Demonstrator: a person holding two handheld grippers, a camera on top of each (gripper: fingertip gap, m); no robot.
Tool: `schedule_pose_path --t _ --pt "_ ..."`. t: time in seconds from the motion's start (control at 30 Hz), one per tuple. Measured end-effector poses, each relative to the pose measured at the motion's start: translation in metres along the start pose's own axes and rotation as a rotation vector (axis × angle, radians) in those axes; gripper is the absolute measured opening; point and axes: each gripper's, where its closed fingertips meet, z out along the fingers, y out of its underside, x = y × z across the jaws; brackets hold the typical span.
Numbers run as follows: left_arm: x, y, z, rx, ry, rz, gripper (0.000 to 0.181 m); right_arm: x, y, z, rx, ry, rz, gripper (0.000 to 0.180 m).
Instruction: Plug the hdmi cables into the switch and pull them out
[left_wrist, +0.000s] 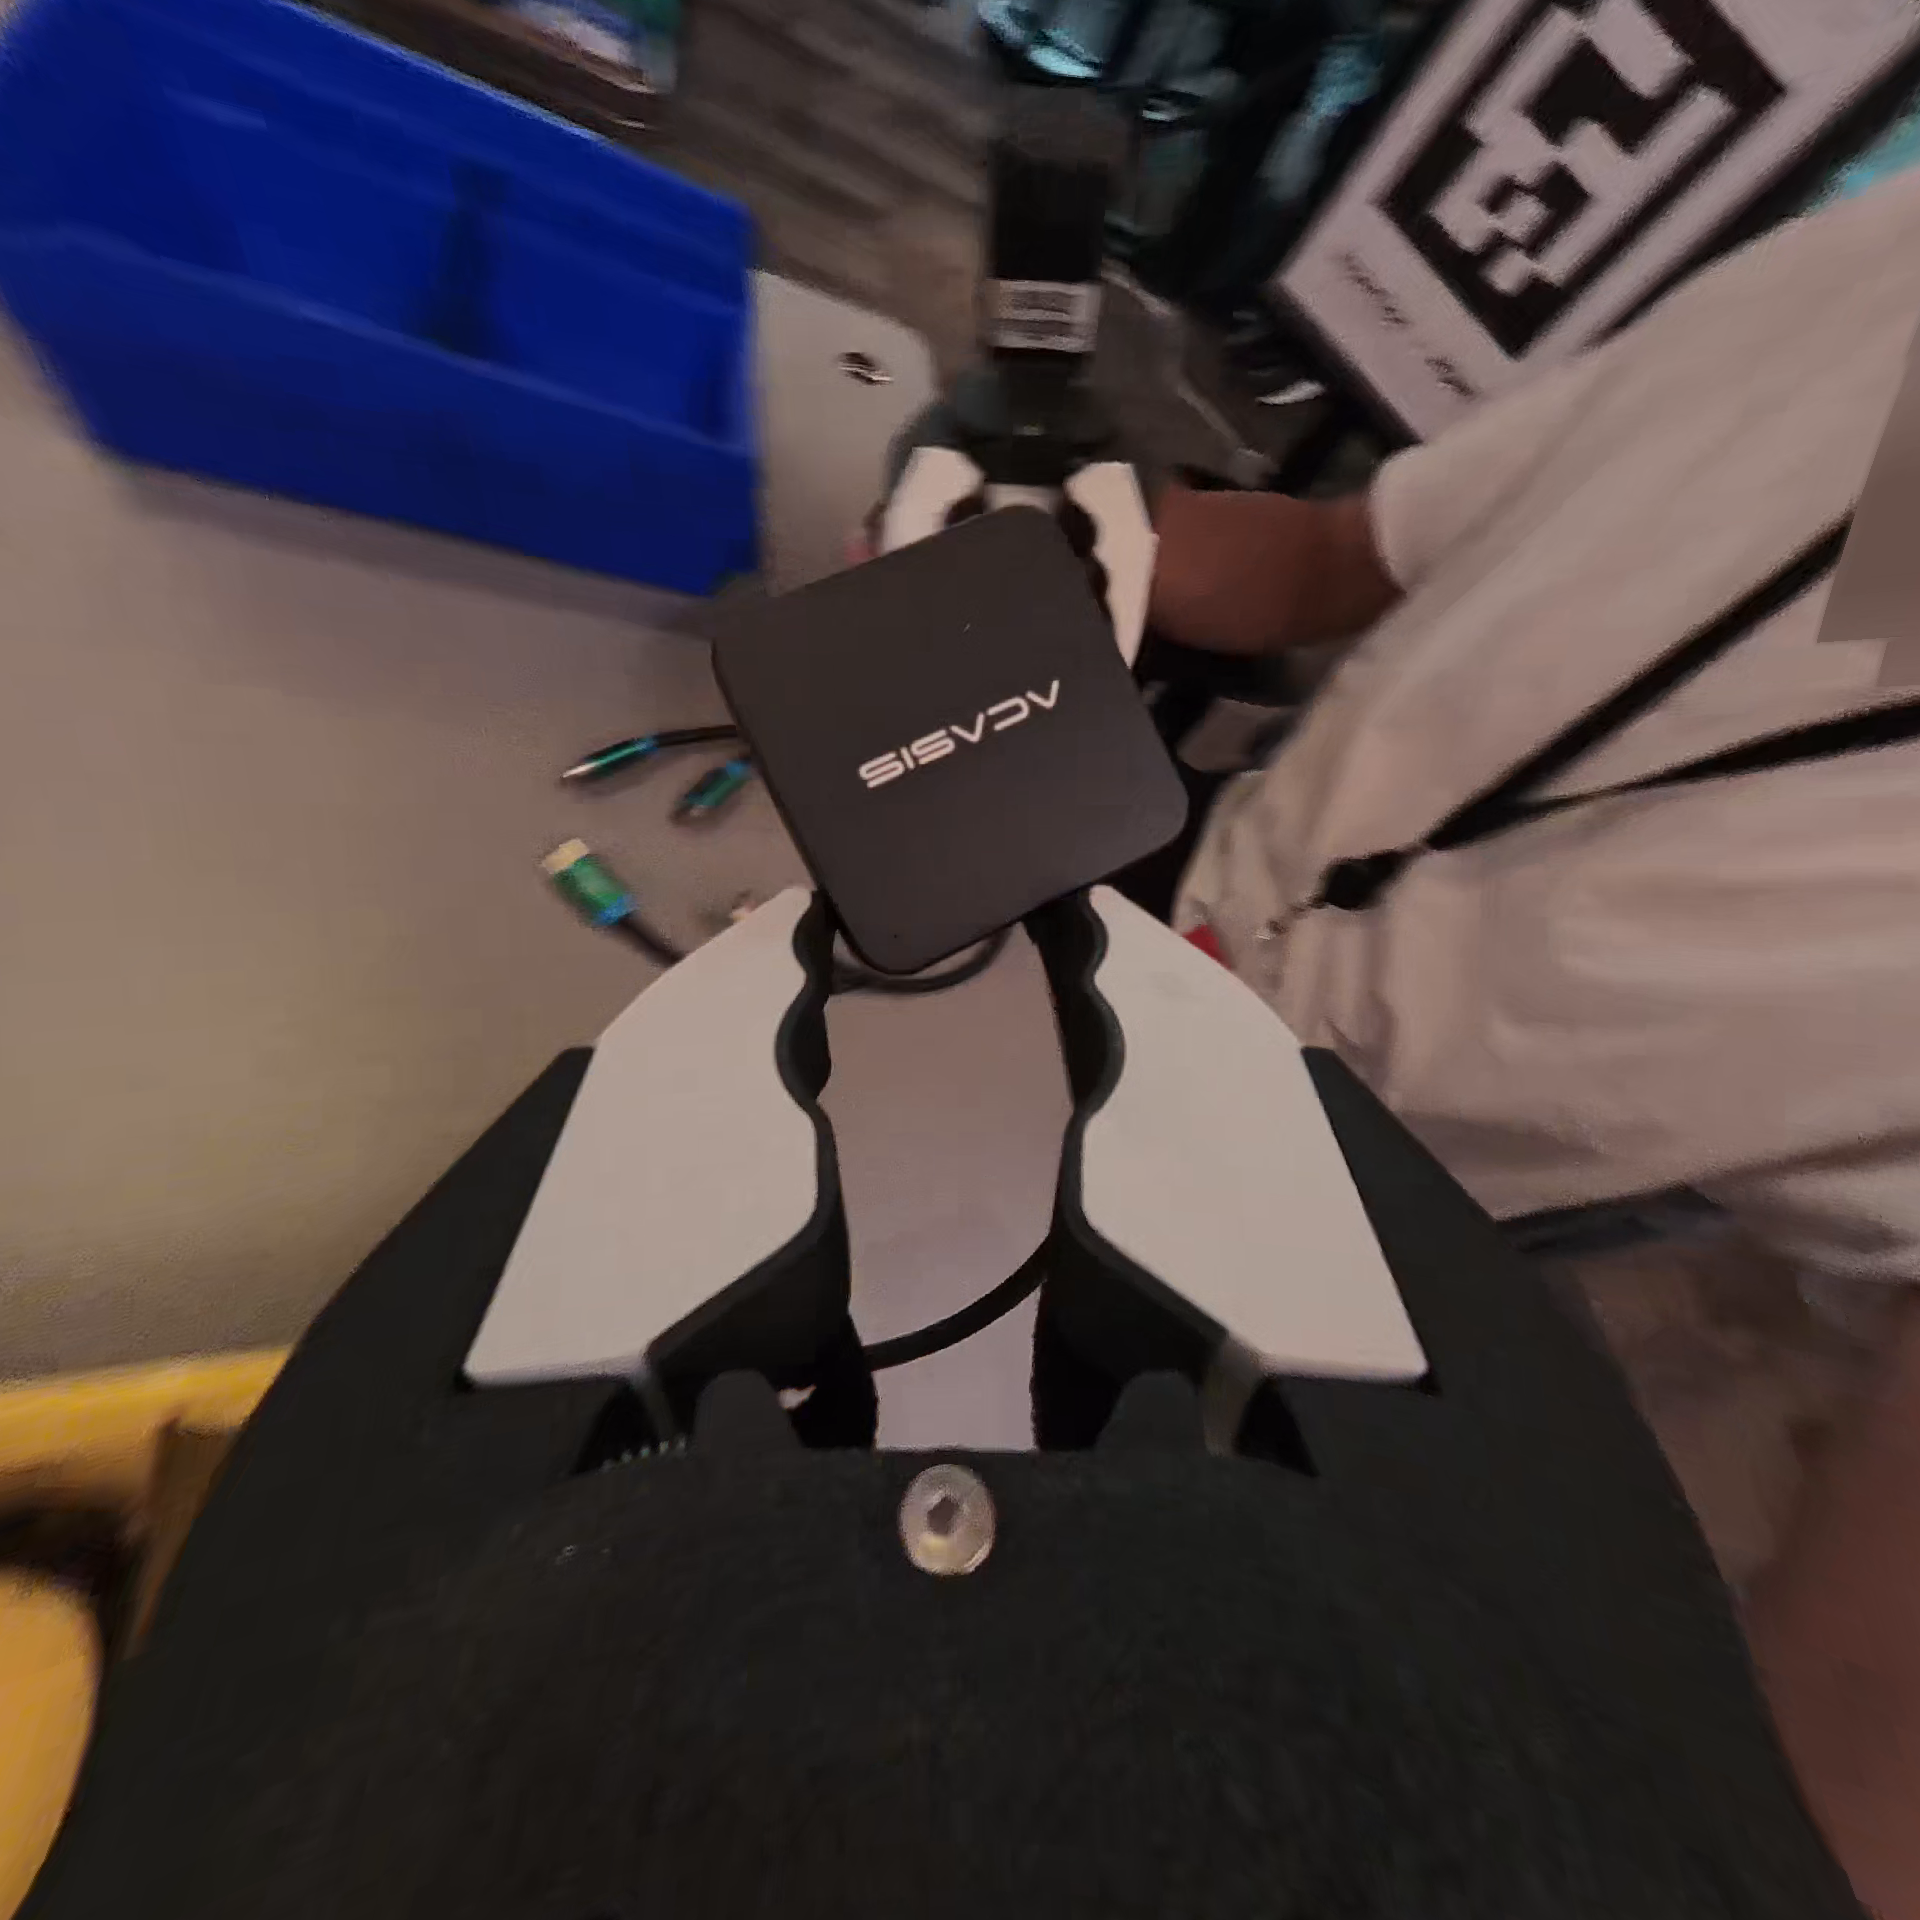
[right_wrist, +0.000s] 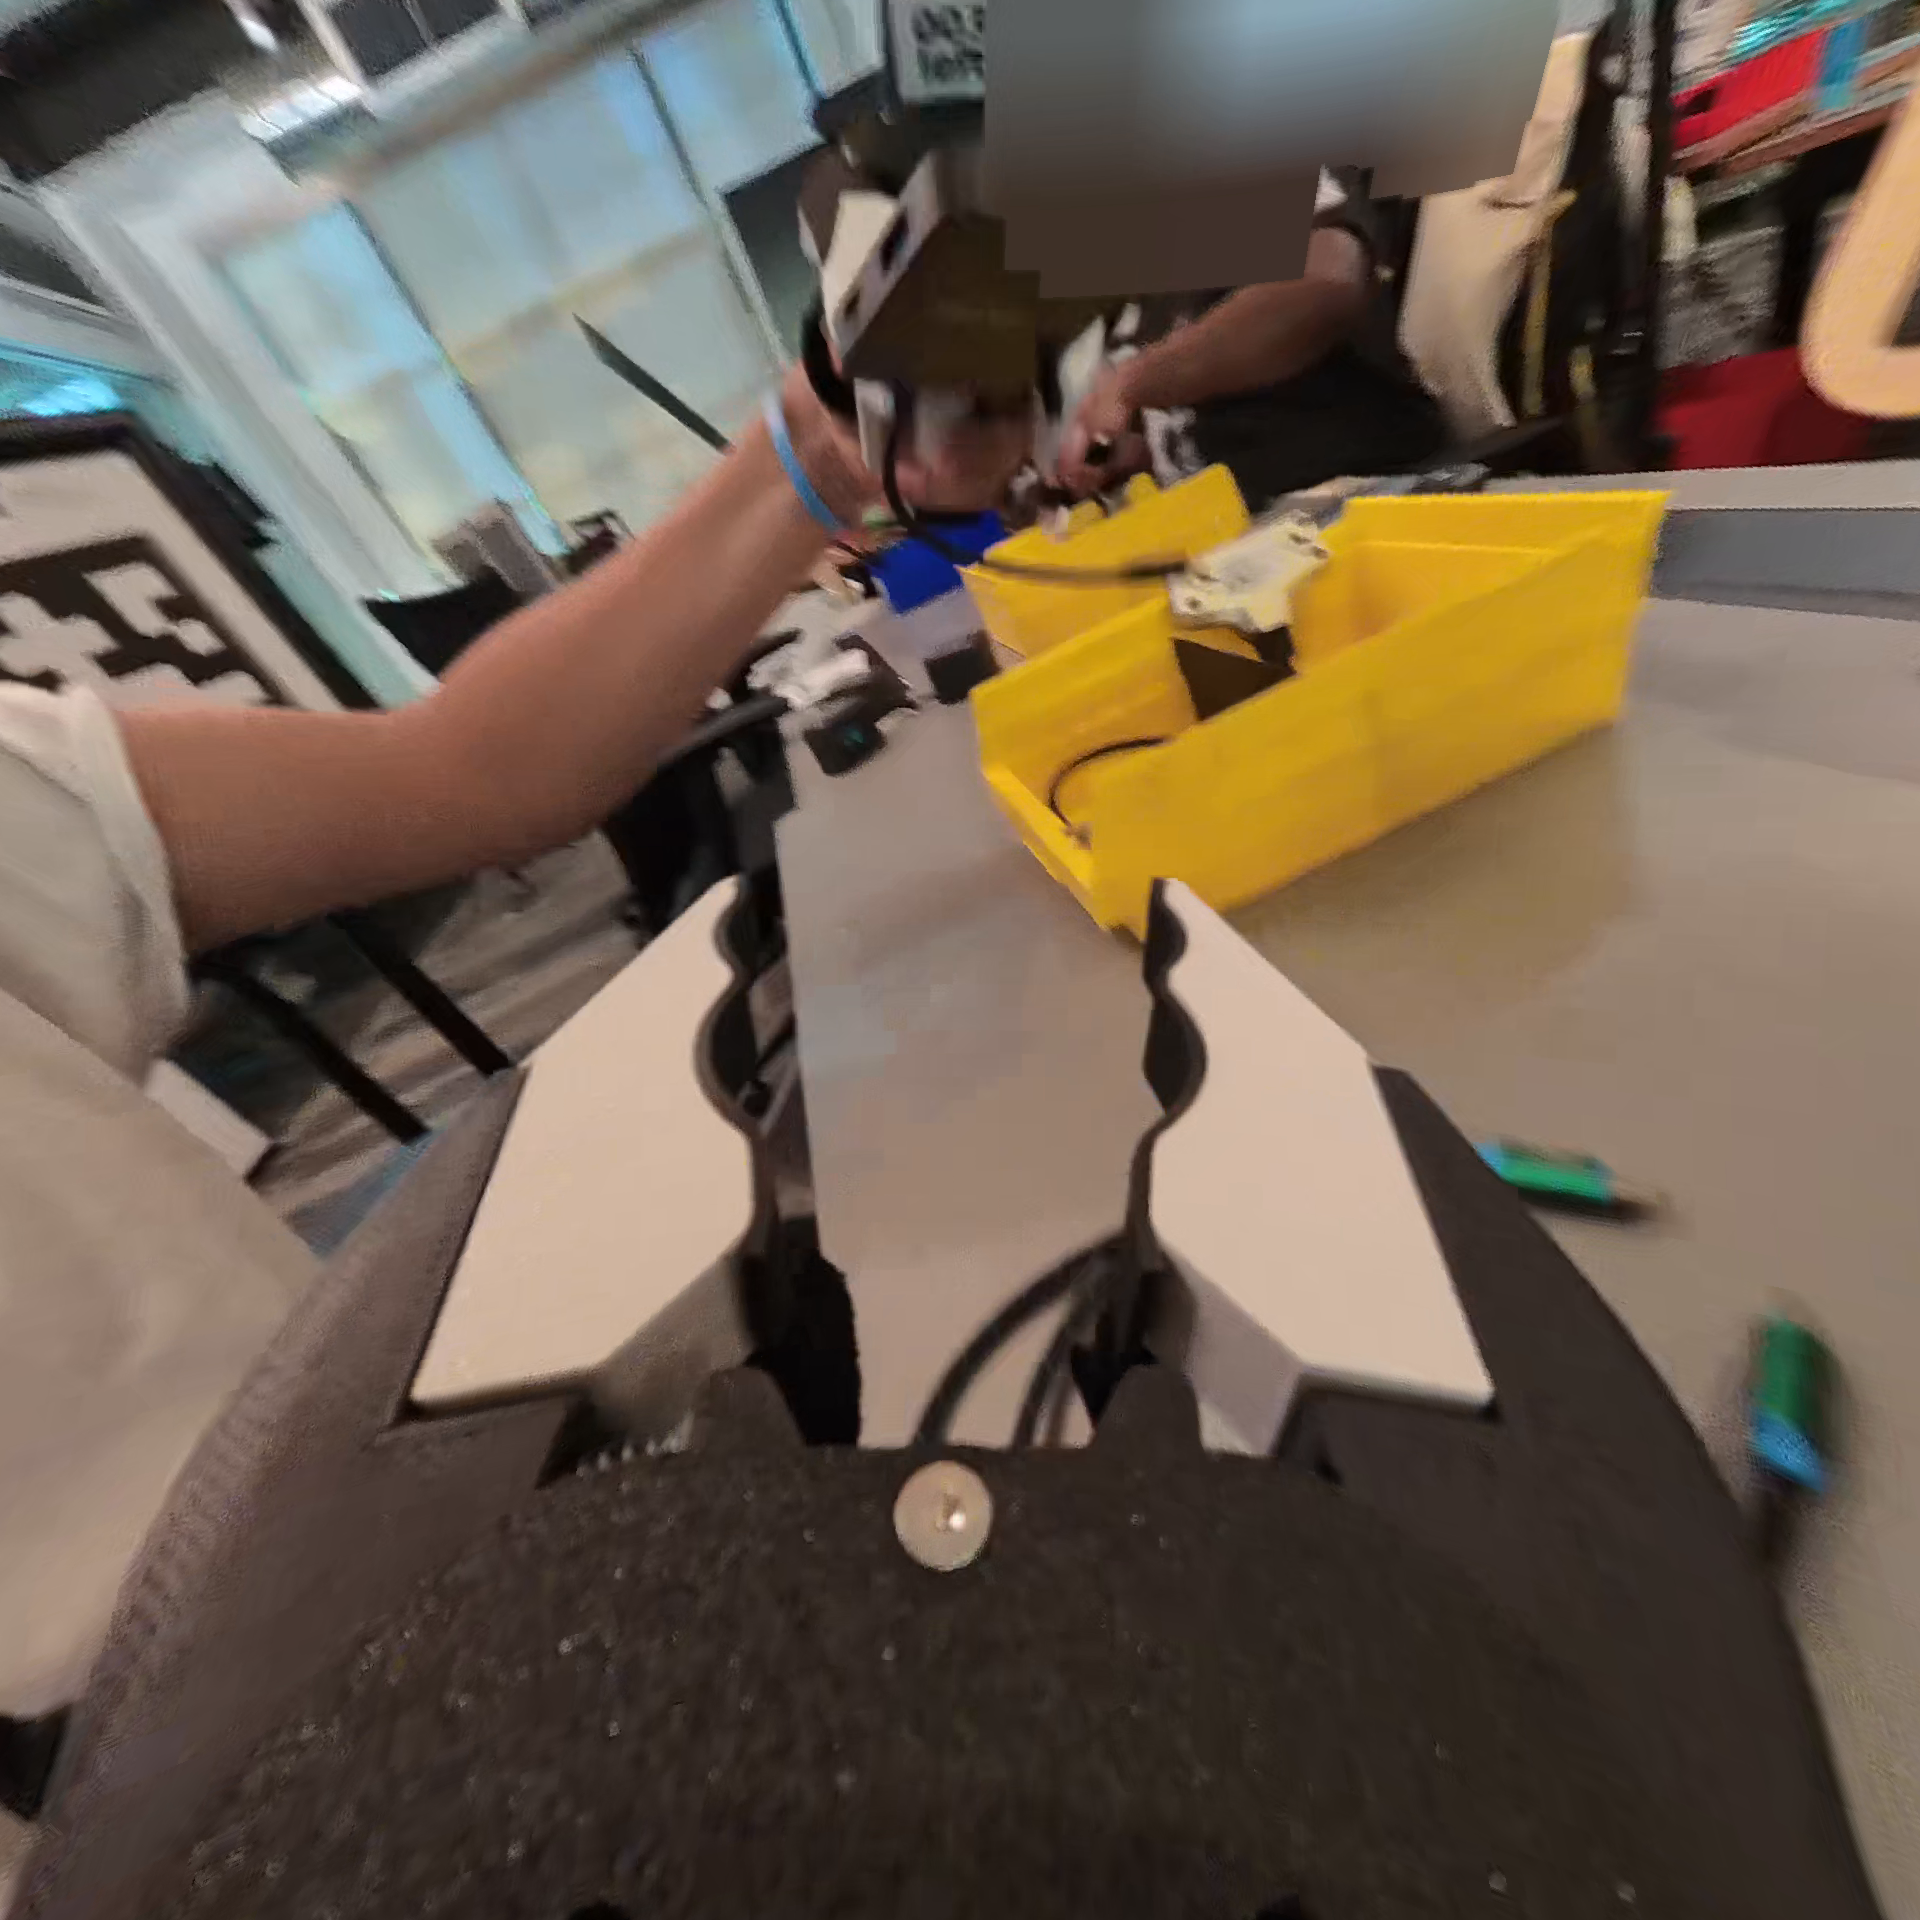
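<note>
While lifted clear of the table (left_wrist: 260, 935) by one corner, held the switch (left_wrist: 951, 743) clamped in the left tool (left_wrist: 940, 940), probably to present its ports. Kept the right tool (right_wrist: 951, 914) spread apart and empty. Left three green HDMI plugs (left_wrist: 592, 883) loose on the table beside the switch, none inserted.

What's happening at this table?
A person holds a gripper in each hand. The left gripper grips a black switch by its corner, up off the table. The right gripper is open and empty. Three cable plugs lie loose on the table, none plugged in.
</note>
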Motion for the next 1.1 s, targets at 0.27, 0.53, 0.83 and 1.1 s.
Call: schedule_pose_path --t 0.27,0.53,0.83,1.1 --pt "0.031 0.021 0.080 -0.124 0.258 0.120 0.043 -0.024 -0.031 0.045 0.062 -0.167 0.026 0.094" --pt "0.002 0.022 0.102 -0.163 0.166 0.063 0.038 -0.007 -0.019 0.042 0.081 -0.063 -0.016 0.072" --pt "-0.049 0.002 0.109 0.083 -0.256 -0.243 0.078 0.077 -0.009 0.009 -0.077 0.716 -0.661 0.072" --pt "-0.051 0.012 0.153 0.012 -0.408 -0.298 0.086 0.062 -0.005 0.021 -0.116 0.857 -0.984 0.072"
